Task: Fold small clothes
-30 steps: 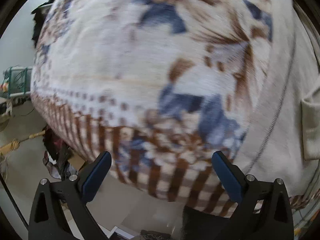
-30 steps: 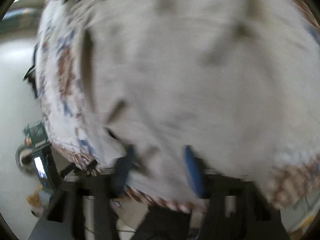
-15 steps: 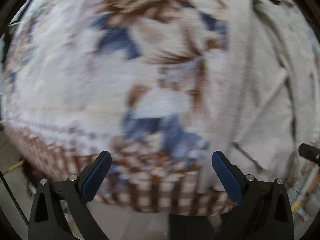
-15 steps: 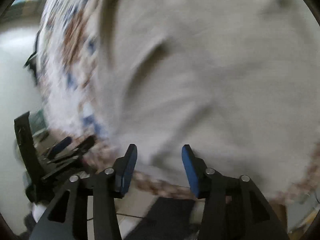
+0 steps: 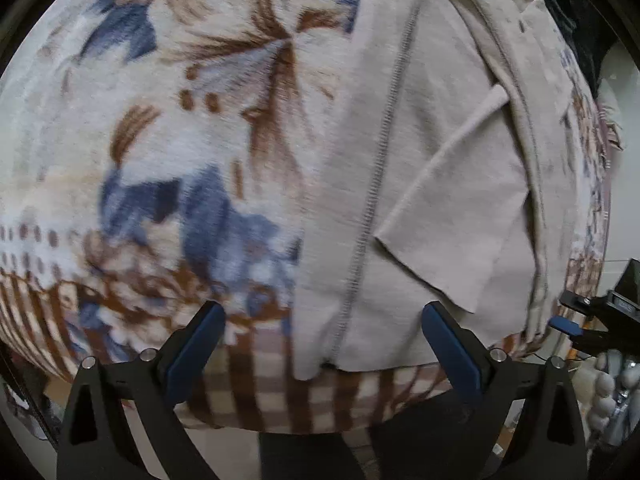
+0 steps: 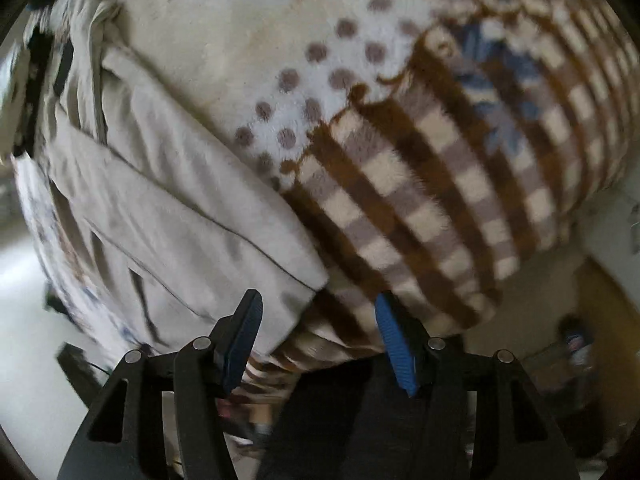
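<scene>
A beige garment point(image 5: 432, 208) with a stitched seam and a folded flap lies flat on a patterned fleece blanket point(image 5: 168, 148). My left gripper point(image 5: 324, 344) is open and empty, just above the garment's near hem. In the right wrist view the garment point(image 6: 168, 216) lies at the left with its corner pointing toward my right gripper point(image 6: 318, 332), which is open and empty just in front of that corner. The right gripper also shows in the left wrist view point(image 5: 592, 316) at the far right edge.
The blanket point(image 6: 420, 184) with brown checks, dots and blue flowers covers the work surface and hangs over its near edge. Dark clothing point(image 5: 576, 12) lies at the far right. Floor and clutter point(image 6: 576, 344) show beyond the blanket's edge.
The left gripper has moved right, from over the bare blanket to over the garment's hem. The right gripper let go of the garment, opened and swung right to its corner.
</scene>
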Tool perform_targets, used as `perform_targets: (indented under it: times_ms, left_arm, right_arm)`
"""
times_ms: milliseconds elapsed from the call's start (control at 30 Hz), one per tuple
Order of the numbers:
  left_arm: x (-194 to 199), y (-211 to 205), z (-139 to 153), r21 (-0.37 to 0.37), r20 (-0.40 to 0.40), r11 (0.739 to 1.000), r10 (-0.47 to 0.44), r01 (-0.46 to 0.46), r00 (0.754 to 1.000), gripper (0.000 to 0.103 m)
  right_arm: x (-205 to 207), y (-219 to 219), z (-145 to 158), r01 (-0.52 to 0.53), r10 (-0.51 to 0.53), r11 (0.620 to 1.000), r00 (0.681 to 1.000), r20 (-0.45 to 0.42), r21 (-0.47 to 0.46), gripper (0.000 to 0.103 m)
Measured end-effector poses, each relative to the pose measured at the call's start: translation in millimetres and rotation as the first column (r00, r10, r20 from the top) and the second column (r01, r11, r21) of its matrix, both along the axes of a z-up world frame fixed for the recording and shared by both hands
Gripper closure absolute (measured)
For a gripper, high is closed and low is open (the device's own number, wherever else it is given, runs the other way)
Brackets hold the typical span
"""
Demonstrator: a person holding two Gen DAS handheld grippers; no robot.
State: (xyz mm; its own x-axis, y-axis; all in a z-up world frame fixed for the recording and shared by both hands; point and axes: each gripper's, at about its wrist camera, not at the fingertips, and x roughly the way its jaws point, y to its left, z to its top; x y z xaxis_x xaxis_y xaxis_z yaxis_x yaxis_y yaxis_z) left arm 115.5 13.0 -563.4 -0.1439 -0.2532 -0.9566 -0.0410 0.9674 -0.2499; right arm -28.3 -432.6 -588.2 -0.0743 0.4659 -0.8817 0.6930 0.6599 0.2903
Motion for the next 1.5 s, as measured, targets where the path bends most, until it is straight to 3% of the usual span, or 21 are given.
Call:
perform_targets:
  times_ms: [100,133,167,233,300,333,400,633,800,867,1000,1067,1133,1200,1233,1267,1300,1333,1367,1433,1500]
  left_arm:
    - [-9,-17,-4,-0.018,-0.007,1.000,-0.025,0.025,1.000,0.021]
    - [-12,-22,-5,-0.024,-0.006,0.999,-0.034,0.034,0.999,0.033]
    - [-13,-25,-6,-0.030,-0.005,0.999,-0.038,0.038,0.999,0.058]
    - [-17,-28,-8,-0.048,-0.013,0.998,-0.034,0.033,0.999,0.092]
    - [-24,-35,-6,-0.058,0.000,0.998,-0.023,0.023,1.000,0.096]
    - [-28,-38,-3,-0.063,0.015,0.998,-0.020,0.020,1.000,0.097]
    - [-32,-39,5,-0.065,0.035,0.998,-0.011,0.014,0.999,0.098]
    - [-19,-20,40,-0.189,0.052,0.970,0.168,-0.156,0.984,0.098]
    - [34,-9,56,-0.276,0.102,0.924,0.301,-0.263,0.948,0.098]
    - [70,-4,52,-0.283,0.122,0.919,0.320,-0.276,0.939,0.098]
    - [132,-10,26,-0.247,0.172,0.936,0.298,-0.252,0.939,0.098]
    - [153,-11,10,-0.252,0.130,0.935,0.288,-0.250,0.949,0.094]
    - [162,-4,-1,-0.283,0.059,0.914,0.321,-0.293,0.945,0.092]
    - [161,11,0,-0.322,0.016,0.879,0.377,-0.352,0.926,0.077]
    - [157,18,6,-0.337,0.029,0.869,0.394,-0.362,0.919,0.062]
    - [152,28,15,-0.350,0.059,0.859,0.417,-0.373,0.907,0.046]
    - [148,34,22,-0.355,0.075,0.854,0.433,-0.381,0.898,0.041]
    - [142,42,28,-0.363,0.099,0.846,0.452,-0.391,0.886,0.040]
    - [138,47,33,-0.357,0.122,0.848,0.458,-0.391,0.881,0.040]
    - [137,46,36,-0.309,0.165,0.880,0.423,-0.361,0.891,0.040]
    - [139,34,33,-0.240,0.197,0.927,0.337,-0.288,0.921,0.040]
  right_arm:
    - [-3,-9,-8,0.044,-0.044,0.999,0.999,0.013,-0.002,0.042]
    - [-5,-9,-12,0.072,-0.072,0.997,0.997,0.013,0.002,0.042]
    - [-3,-1,-17,0.090,-0.090,0.996,0.996,0.015,0.006,0.042]
    - [-5,-7,-21,0.124,-0.124,0.992,0.992,0.022,0.011,0.042]
    - [-10,-20,-21,0.141,-0.141,0.990,0.989,0.041,0.006,0.047]
    - [-11,-23,-18,0.150,-0.150,0.989,0.987,0.058,-0.001,0.055]
    - [-13,-24,-15,0.141,-0.139,0.990,0.988,0.067,-0.027,0.097]
    - [11,-14,25,0.057,-0.049,0.997,0.988,0.147,-0.055,0.099]
    - [46,-22,65,0.030,-0.017,0.998,0.974,0.226,-0.054,0.099]
    - [69,-28,72,0.021,-0.003,0.997,0.966,0.258,-0.069,0.099]
    - [122,-30,72,-0.017,0.060,0.990,0.951,0.303,-0.142,0.099]
    - [151,-27,67,-0.021,0.075,0.985,0.945,0.317,-0.171,0.099]
    - [178,-26,56,-0.037,0.083,0.988,0.944,0.320,-0.148,0.099]
    - [193,-28,51,-0.047,0.075,0.994,0.944,0.322,-0.096,0.098]
    - [195,-30,54,-0.052,0.072,0.996,0.939,0.338,-0.068,0.097]
    - [196,-27,53,-0.056,0.074,0.997,0.931,0.357,-0.060,0.091]
    - [193,-26,61,-0.063,0.085,0.996,0.919,0.385,-0.068,0.070]
    - [188,-26,70,-0.073,0.108,0.992,0.908,0.405,-0.100,0.059]
    - [187,-25,75,-0.078,0.121,0.990,0.901,0.417,-0.118,0.048]
    - [179,-24,81,-0.111,0.165,0.982,0.891,0.423,-0.150,0.048]
    - [175,-22,75,-0.135,0.183,0.980,0.899,0.397,-0.146,0.048]
